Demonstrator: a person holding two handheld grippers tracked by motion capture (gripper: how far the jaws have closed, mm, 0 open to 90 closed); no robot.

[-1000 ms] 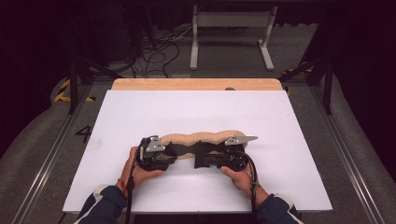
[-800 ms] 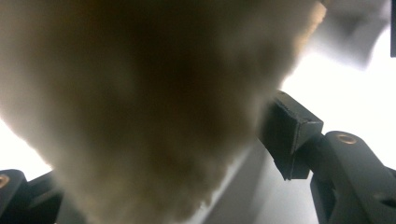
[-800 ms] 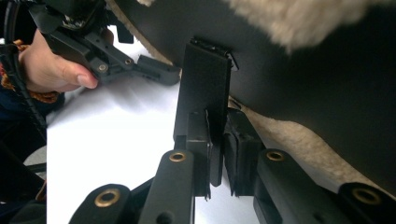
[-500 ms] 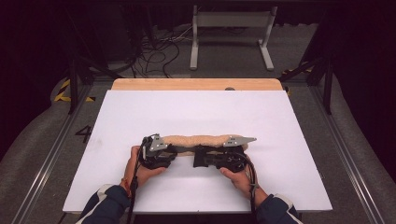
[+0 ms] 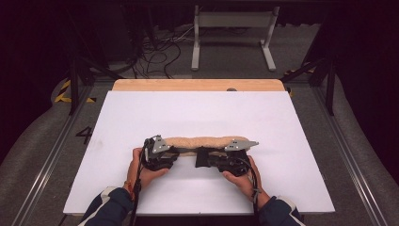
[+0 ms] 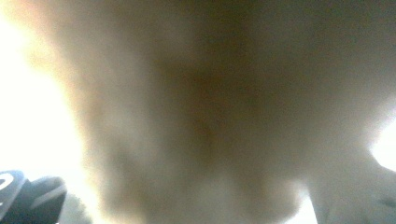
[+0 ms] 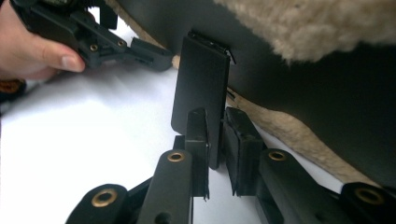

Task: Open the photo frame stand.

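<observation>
A long tan fleece pad (image 5: 204,141) with a black outer side lies across the white table (image 5: 197,108). My left gripper (image 5: 175,151) is at its left end, shut on the pad. In the left gripper view the fleece (image 6: 201,116) is a blur pressed close to the lens. My right gripper (image 5: 203,159) is just right of the pad's middle. In the right gripper view my right gripper (image 7: 215,116) is shut on a thin black flap (image 7: 201,79) that stands up from the pad's black side (image 7: 327,102). The left gripper (image 7: 156,53) meets the pad's edge farther off.
A wooden strip (image 5: 197,84) borders the table's far edge. Beyond it are a white metal stand (image 5: 233,33) and loose cables (image 5: 160,52) on the floor. Metal rails (image 5: 51,155) run along both sides of the table.
The fleece pad's top has gone from lumpy to flatter and straighter between the grippers. Both hands have stayed where they were.
</observation>
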